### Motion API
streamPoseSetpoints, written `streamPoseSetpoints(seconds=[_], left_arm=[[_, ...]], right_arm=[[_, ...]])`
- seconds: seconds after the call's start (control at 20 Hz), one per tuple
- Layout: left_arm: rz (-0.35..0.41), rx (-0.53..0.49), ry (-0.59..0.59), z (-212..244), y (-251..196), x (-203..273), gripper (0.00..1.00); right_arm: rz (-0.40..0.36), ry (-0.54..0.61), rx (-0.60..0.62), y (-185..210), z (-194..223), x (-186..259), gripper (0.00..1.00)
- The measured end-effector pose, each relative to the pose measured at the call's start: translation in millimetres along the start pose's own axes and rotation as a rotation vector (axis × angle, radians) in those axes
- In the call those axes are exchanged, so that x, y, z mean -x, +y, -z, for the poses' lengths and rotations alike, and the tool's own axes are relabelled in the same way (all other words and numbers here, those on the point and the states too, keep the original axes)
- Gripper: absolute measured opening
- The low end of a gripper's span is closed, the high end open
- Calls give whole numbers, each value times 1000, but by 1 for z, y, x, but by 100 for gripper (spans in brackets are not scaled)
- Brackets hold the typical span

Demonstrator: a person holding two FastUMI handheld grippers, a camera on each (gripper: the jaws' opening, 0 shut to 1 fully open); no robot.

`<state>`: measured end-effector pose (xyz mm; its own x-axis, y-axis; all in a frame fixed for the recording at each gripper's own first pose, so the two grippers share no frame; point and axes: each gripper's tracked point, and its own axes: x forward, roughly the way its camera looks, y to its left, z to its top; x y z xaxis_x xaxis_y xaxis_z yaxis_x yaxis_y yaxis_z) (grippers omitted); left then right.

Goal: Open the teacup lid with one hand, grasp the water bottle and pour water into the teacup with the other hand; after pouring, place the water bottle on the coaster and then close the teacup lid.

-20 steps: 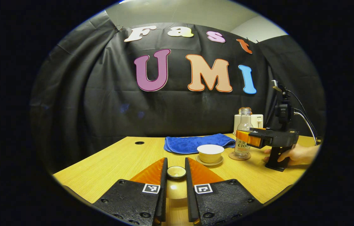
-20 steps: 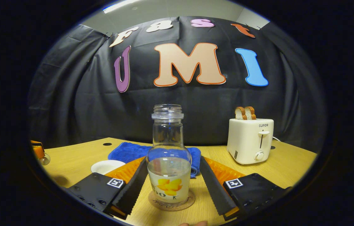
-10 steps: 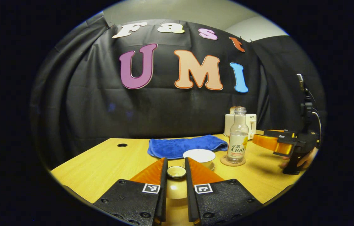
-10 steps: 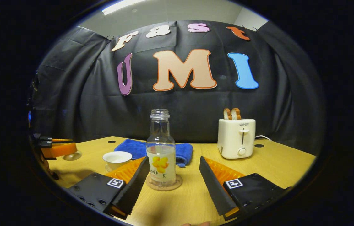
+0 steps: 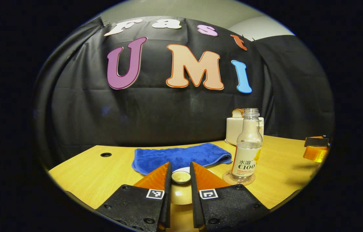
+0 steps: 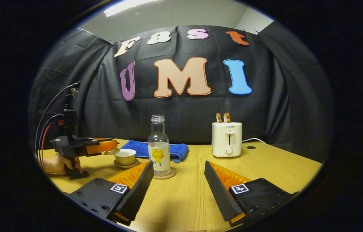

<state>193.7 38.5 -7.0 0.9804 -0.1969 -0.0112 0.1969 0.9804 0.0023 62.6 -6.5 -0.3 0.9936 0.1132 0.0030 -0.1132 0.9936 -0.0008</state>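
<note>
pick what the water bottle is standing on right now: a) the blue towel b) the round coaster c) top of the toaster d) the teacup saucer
b: the water bottle stands upright on the round coaster on the table, in front of the blue towel, with the right gripper open and apart from it.

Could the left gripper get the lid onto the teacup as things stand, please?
Probably yes: the left gripper holds the lid close above the open teacup, with nothing between; the bottle stands aside on its coaster.
</note>
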Motion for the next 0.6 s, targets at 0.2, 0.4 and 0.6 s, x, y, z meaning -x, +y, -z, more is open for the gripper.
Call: streamPoseSetpoints(seconds=[0.2, 0.4, 0.6], left_arm=[[27, -35, 58, 9, -12, -23, 25], [31, -65, 94, 13, -16, -32, 25], [33, -75, 111, 15, -18, -36, 25]], right_arm=[[14, -1, 1, -4, 0, 5, 96], [19, 0, 1, -6, 0, 7, 96], [20, 1, 1, -6, 0, 7, 96]])
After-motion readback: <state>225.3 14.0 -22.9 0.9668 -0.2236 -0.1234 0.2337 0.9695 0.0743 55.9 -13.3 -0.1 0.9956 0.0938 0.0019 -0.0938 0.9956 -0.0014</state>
